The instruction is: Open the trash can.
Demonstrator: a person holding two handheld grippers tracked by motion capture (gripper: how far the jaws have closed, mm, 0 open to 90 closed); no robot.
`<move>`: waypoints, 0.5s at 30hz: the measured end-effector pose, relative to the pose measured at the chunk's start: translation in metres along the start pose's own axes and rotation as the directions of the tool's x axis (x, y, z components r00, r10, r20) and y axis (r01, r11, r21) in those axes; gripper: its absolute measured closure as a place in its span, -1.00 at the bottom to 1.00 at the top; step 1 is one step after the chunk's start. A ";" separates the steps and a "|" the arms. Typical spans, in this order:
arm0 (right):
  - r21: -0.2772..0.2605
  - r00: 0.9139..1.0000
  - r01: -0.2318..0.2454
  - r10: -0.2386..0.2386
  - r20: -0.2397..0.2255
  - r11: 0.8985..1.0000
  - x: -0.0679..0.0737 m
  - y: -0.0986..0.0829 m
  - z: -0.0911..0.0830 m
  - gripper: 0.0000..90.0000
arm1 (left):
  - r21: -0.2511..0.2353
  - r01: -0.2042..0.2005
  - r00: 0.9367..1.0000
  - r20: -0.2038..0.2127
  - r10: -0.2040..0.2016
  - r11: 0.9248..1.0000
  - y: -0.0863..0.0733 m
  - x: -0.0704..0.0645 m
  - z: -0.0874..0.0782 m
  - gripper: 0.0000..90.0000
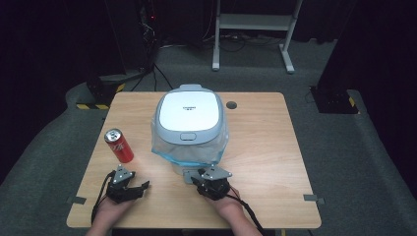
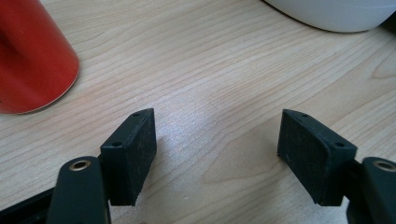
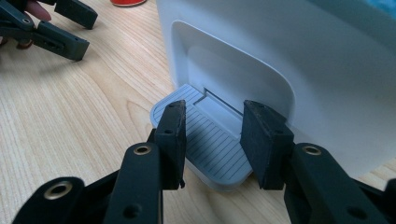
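One bin (image 1: 189, 118), two claws, one can (image 1: 118, 145)

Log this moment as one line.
left gripper open, idle by can | right gripper open around bin's grey pedal

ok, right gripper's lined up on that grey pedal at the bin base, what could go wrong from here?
1. The right gripper has its jaws open astride the grey pedal; the pedal is low and flat, so the pads may slip off it.
2. Pushing could slide the white bin on the table, as nothing braces it.
3. The left gripper is open beside the red can; a sideways move could tip it.
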State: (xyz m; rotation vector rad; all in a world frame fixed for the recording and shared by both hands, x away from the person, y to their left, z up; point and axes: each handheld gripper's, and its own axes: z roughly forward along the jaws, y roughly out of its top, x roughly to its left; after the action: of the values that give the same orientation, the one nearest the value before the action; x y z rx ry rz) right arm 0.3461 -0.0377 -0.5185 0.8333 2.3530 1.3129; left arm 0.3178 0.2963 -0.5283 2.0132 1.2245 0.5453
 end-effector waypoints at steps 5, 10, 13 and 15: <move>0.000 1.000 -0.004 0.004 0.002 1.000 0.000 0.000 0.000 0.34 | 0.000 -0.001 1.000 0.000 0.001 1.000 0.000 0.000 0.000 -0.38; 0.006 1.000 -0.011 0.010 0.005 1.000 0.001 0.000 0.000 0.34 | 0.000 -0.002 1.000 0.000 0.002 1.000 0.000 0.000 0.000 -0.38; 0.009 1.000 -0.013 0.013 0.006 1.000 0.001 0.000 0.000 0.34 | 0.000 -0.002 1.000 -0.001 0.002 1.000 0.000 0.000 0.000 -0.38; 0.012 1.000 -0.013 0.013 0.008 1.000 0.001 0.000 0.001 0.34 | 0.001 -0.002 1.000 -0.001 0.002 1.000 0.000 0.000 0.000 -0.38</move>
State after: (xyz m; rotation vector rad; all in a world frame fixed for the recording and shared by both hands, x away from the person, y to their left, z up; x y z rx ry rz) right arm 0.3457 -0.0368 -0.5187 0.8571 2.3555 1.2987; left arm 0.3177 0.2961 -0.5283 2.0153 1.2232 0.5472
